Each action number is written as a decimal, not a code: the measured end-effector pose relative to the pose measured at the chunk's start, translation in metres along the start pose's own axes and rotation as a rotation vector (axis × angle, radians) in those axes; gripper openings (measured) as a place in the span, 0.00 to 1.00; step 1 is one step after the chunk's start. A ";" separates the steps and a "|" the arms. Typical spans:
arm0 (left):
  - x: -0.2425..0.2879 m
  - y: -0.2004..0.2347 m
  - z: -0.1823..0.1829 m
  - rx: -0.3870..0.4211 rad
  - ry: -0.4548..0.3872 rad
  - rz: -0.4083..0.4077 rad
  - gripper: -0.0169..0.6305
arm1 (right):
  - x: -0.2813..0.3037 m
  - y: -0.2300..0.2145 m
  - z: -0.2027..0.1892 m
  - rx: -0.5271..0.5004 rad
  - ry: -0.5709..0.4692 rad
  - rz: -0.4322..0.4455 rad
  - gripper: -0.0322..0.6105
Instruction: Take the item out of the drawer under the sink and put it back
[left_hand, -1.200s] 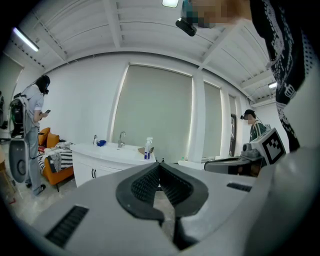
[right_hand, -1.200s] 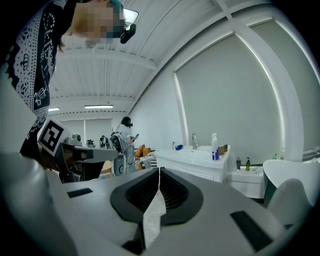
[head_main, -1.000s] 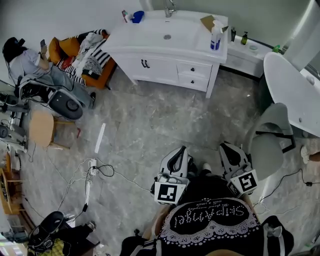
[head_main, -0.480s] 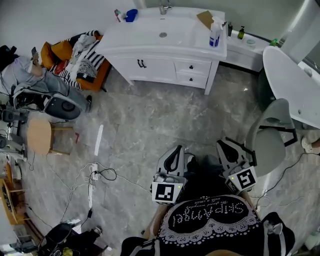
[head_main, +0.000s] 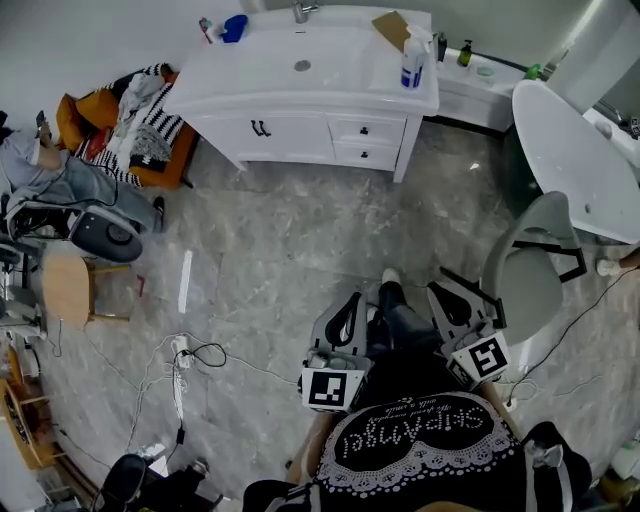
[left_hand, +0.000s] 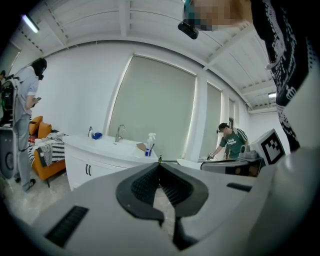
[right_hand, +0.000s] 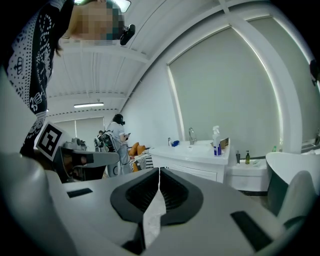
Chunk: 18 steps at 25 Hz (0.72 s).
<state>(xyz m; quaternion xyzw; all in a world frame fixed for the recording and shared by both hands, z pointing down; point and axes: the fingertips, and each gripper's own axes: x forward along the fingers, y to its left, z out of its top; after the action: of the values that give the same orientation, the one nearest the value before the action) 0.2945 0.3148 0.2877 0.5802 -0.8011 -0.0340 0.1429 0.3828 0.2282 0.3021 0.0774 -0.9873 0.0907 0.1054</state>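
Note:
The white sink vanity (head_main: 300, 85) stands across the room at the top of the head view. Its two small drawers (head_main: 364, 141) are closed, and no item from them shows. My left gripper (head_main: 356, 298) and right gripper (head_main: 441, 292) are held close to my body, far short of the vanity. Both point toward it. In the left gripper view the left gripper (left_hand: 160, 163) has its jaws shut with nothing between them, and the vanity (left_hand: 100, 155) lies ahead on the left. The right gripper (right_hand: 159, 170) is shut and empty too, with the vanity (right_hand: 192, 159) ahead.
A spray bottle (head_main: 411, 62), a cardboard box (head_main: 392, 28) and a blue object (head_main: 235, 27) sit on the vanity top. A grey chair (head_main: 535, 280) and a white round table (head_main: 575, 160) stand to the right. Cables (head_main: 190, 355), a stool (head_main: 68, 285) and a cluttered orange sofa (head_main: 130, 120) are on the left.
The vanity has slid left and up in the head view as I walk toward it. A foot now shows between the grippers. Both grippers stay shut.

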 end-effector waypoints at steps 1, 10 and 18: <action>0.004 0.002 0.001 -0.003 0.002 0.004 0.03 | 0.004 -0.003 0.001 -0.006 0.002 0.006 0.08; 0.054 0.019 0.015 0.007 -0.007 0.061 0.03 | 0.046 -0.049 0.019 -0.005 -0.008 0.042 0.08; 0.111 0.025 0.035 0.025 -0.035 0.070 0.03 | 0.078 -0.099 0.044 -0.008 -0.059 0.036 0.08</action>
<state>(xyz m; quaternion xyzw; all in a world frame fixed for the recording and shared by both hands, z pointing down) 0.2305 0.2147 0.2802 0.5528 -0.8237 -0.0292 0.1229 0.3158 0.1128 0.2938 0.0620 -0.9915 0.0864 0.0749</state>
